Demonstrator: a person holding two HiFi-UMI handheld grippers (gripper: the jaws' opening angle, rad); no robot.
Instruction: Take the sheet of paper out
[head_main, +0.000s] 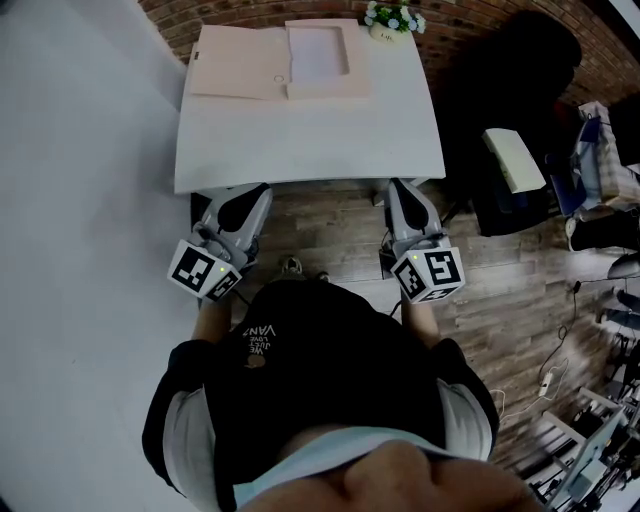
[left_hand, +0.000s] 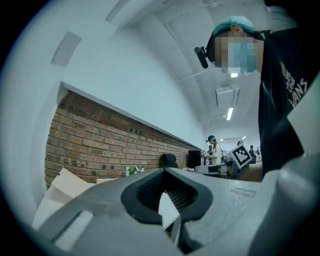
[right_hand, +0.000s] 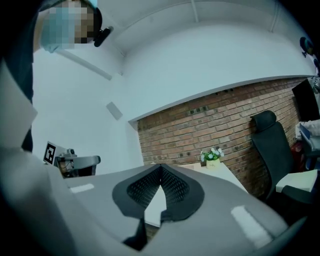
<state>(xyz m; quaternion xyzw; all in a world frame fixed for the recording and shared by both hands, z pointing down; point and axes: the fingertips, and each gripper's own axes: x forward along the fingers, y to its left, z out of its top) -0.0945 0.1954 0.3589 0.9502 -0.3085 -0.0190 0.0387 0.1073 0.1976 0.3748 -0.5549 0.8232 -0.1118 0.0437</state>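
An open beige folder (head_main: 262, 62) lies at the far side of the white table (head_main: 310, 140), and a white sheet of paper (head_main: 318, 54) rests in its right half. My left gripper (head_main: 262, 190) and right gripper (head_main: 394, 186) hover level at the table's near edge, well short of the folder. Both are shut with nothing between the jaws. In the left gripper view the closed jaws (left_hand: 164, 171) fill the lower frame, with a raised folder flap (left_hand: 65, 185) behind them on the left. In the right gripper view the shut jaws (right_hand: 160, 167) point toward the table (right_hand: 220, 175).
A small pot of flowers (head_main: 392, 20) stands at the table's far right corner, against a brick wall. A black office chair (head_main: 510, 90) sits to the right of the table, with a cluttered area beyond it. A white wall runs along the left. Wooden floor lies under me.
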